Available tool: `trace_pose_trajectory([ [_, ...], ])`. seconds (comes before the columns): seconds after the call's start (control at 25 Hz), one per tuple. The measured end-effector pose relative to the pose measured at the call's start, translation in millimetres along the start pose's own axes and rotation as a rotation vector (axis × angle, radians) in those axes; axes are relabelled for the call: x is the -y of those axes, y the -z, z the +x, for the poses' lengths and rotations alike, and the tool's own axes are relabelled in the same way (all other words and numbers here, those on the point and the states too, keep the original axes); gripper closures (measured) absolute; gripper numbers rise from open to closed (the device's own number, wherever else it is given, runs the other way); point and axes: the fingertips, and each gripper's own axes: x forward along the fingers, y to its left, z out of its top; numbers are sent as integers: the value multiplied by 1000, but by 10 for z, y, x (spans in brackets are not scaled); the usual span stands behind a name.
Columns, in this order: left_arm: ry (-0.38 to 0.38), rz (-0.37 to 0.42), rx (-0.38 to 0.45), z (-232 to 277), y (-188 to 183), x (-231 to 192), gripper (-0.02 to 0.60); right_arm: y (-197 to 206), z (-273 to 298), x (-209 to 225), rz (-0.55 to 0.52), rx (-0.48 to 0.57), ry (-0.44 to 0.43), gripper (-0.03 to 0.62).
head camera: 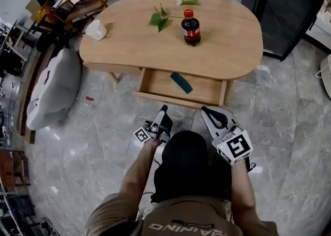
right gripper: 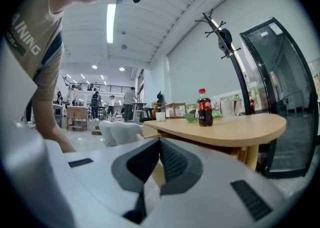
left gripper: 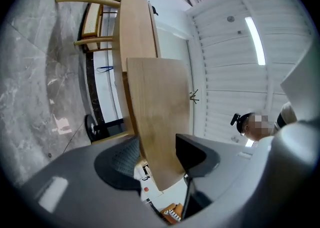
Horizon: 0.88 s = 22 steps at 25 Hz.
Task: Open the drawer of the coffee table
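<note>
**Coffee table drawer open, two hand-held grippers in front of it**

Seen from above, a grey cushion (head camera: 51,92) lies on the tiled floor at the left, beside the wooden coffee table (head camera: 227,48). The tabletop holds a white cup (head camera: 96,29), green leaves (head camera: 159,18) and a cola bottle (head camera: 191,28). Under the top, the drawer (head camera: 155,86) stands pulled out toward the person, with a blue object (head camera: 181,83) inside. The left gripper (head camera: 164,109) sits just at the drawer front, jaws wide and gripping nothing. The right gripper (head camera: 206,109) is near it, jaws closed and empty.
</note>
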Motion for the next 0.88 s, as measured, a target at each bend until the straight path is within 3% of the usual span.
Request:
trace_pose_trajectory([
  [0.08, -39, 71, -45, -27, -4, 57, 353, -7, 1, 9, -2, -3, 13, 589],
  [0.28, -221, 411, -304, 26, 122, 338, 440, -19, 17, 41, -13, -25, 46, 589],
  [0.44, -264, 662, -477, 269, 183, 736, 482, -84, 35, 83, -19, -25, 67, 589],
  [0.52, -275, 761, -501, 387, 138, 912, 575, -130, 49, 101, -17, -18, 78, 589],
  [0.72, -313, 936, -573, 662, 133, 1173, 575, -226, 29, 179, -14, -2, 127, 589],
  [0.88, -418, 1048, -597, 895, -8, 1219, 575, -343, 12, 294, -33, -3, 182, 589],
])
